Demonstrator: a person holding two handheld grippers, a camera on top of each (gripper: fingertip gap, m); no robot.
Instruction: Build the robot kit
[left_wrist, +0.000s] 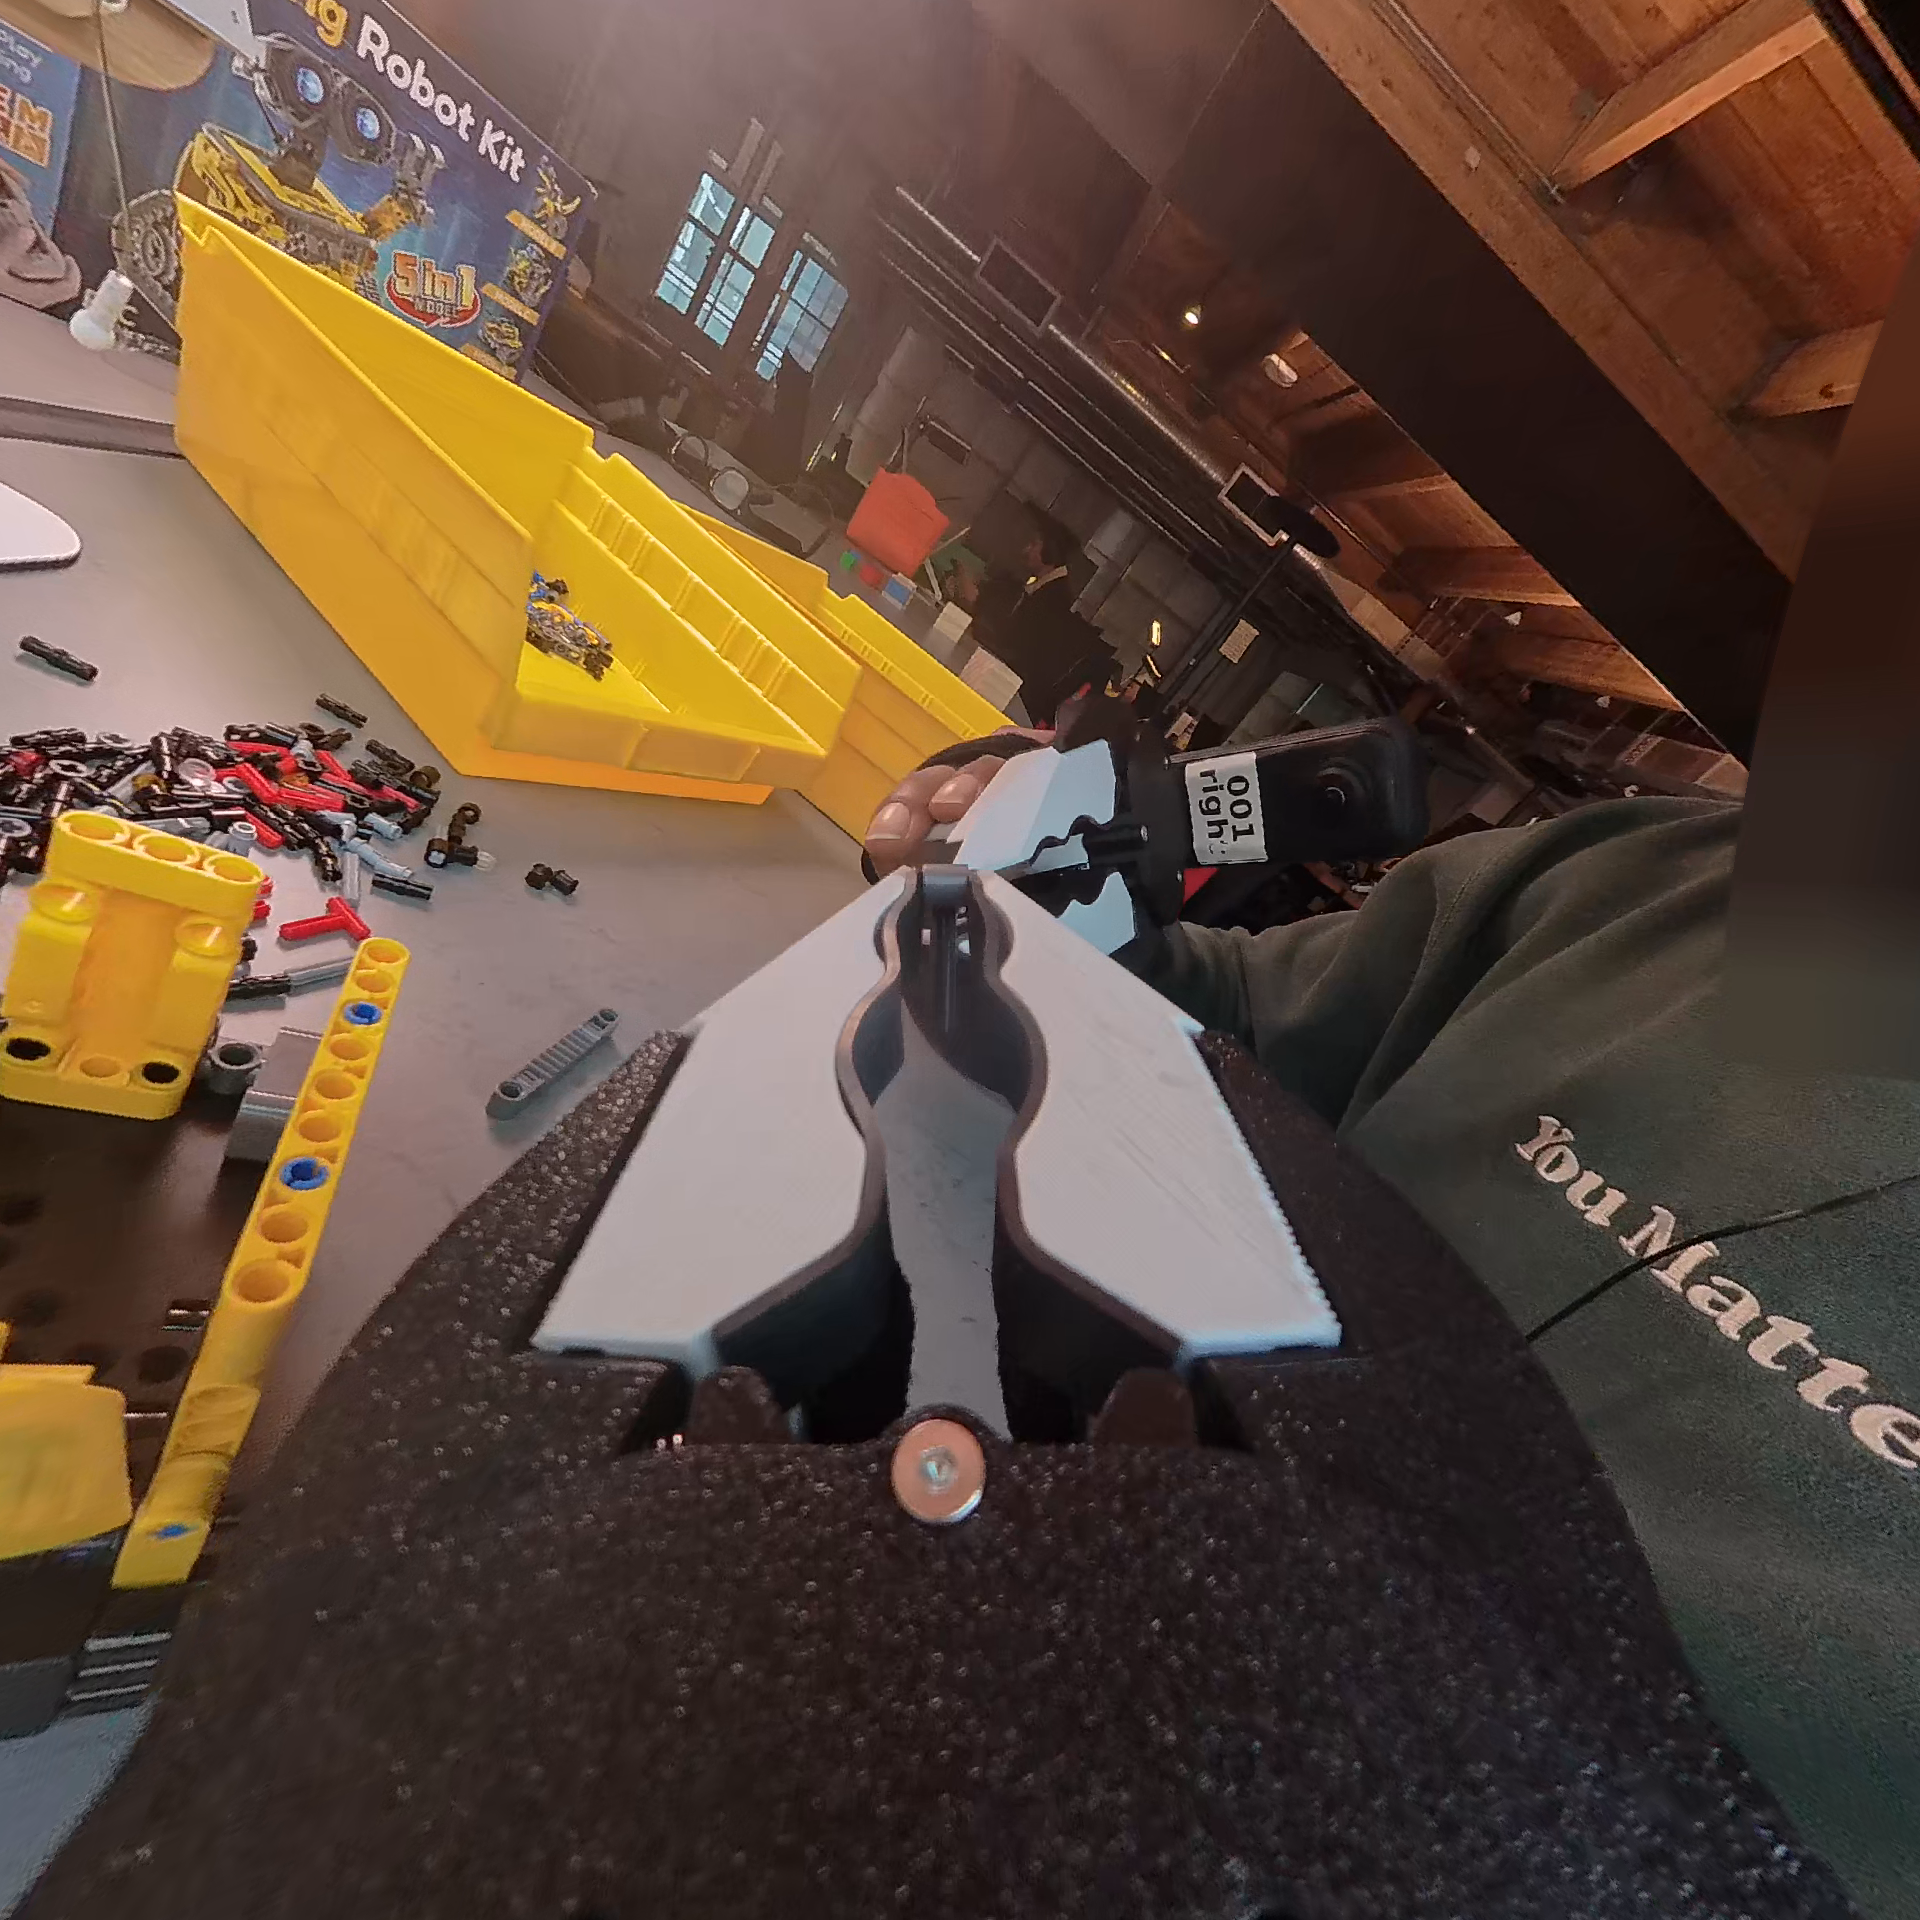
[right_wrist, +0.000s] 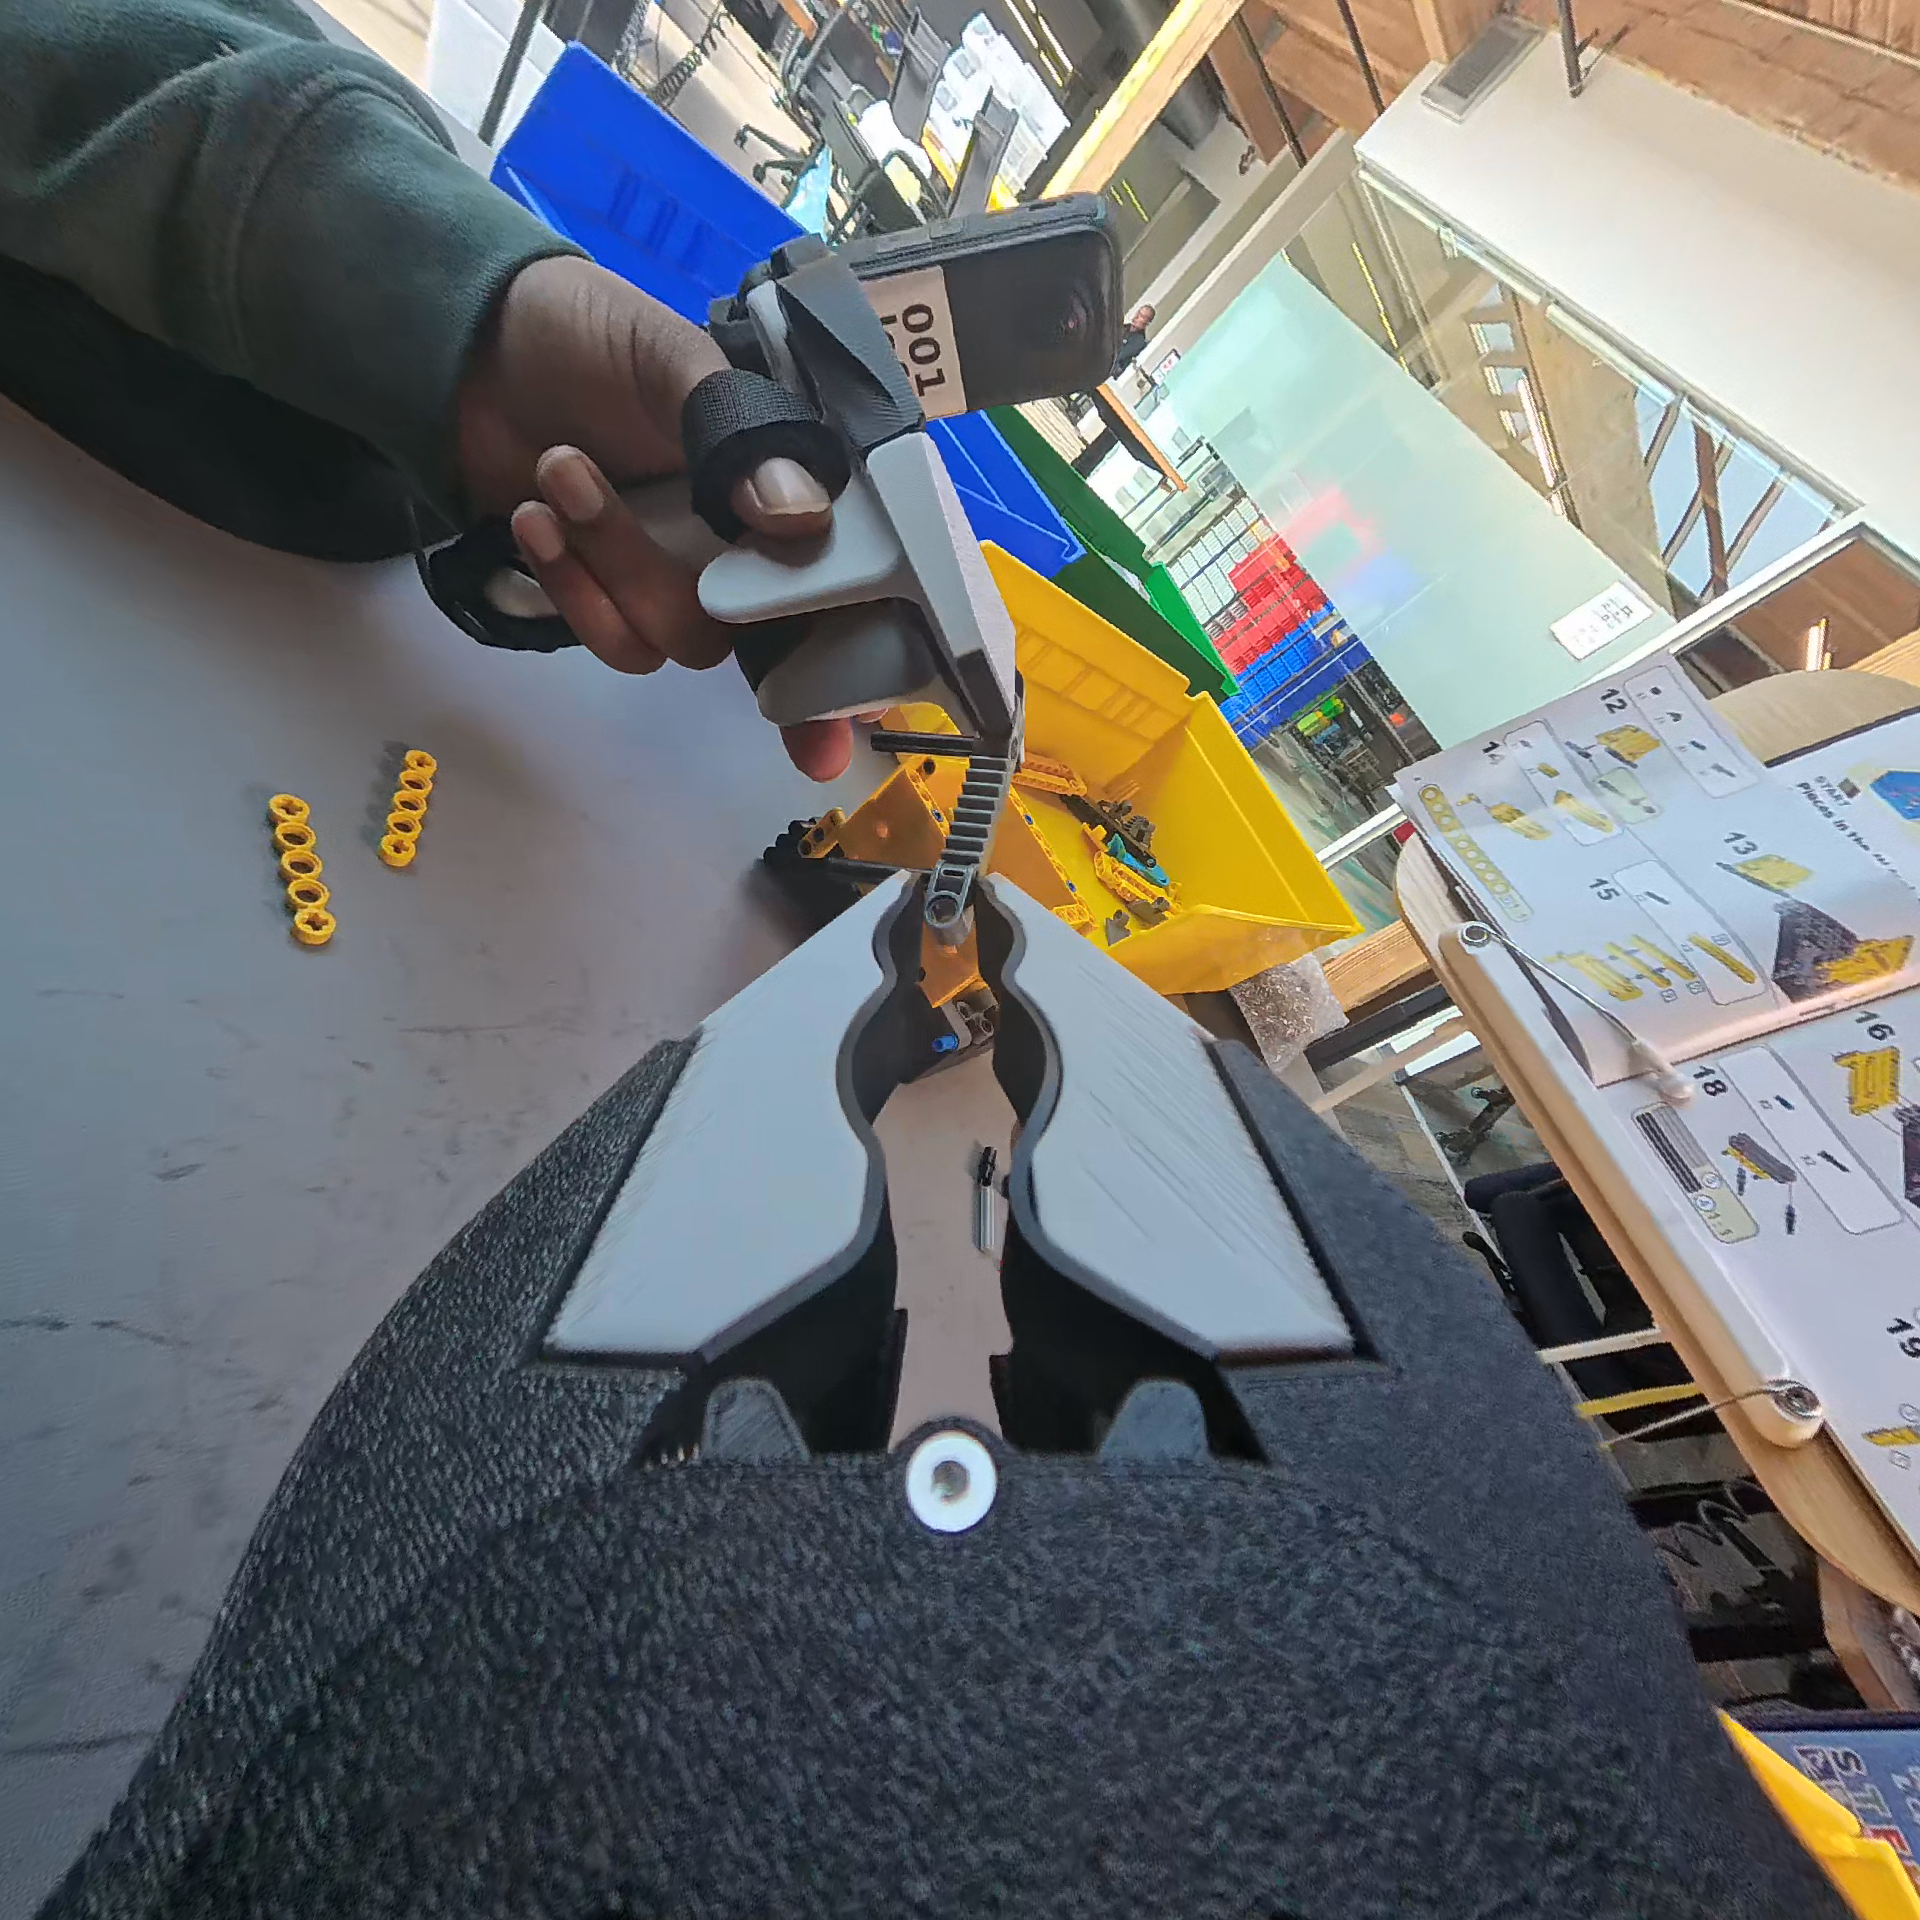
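Both grippers pinch one grey toothed rack piece (right_wrist: 971, 831) in mid-air: right gripper (right_wrist: 948, 914) clamps its lower end, left gripper (left_wrist: 940, 894) clamps the top. A black pin (right_wrist: 920, 742) sticks out near the upper end. Behind: yellow bin (right_wrist: 1226, 810) holding parts. Loose pieces pile (left_wrist: 208, 779) on table (left_wrist: 644, 935), instruction sheets (right_wrist: 1683, 894) to the right.

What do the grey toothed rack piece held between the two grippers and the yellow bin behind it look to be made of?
The grey toothed rack, clamped at both ends by the right gripper and the left gripper, looks like moulded hard plastic: matte, uniform grey, crisp teeth. The yellow bin also looks like plastic, slightly glossy with ribbed moulded walls.
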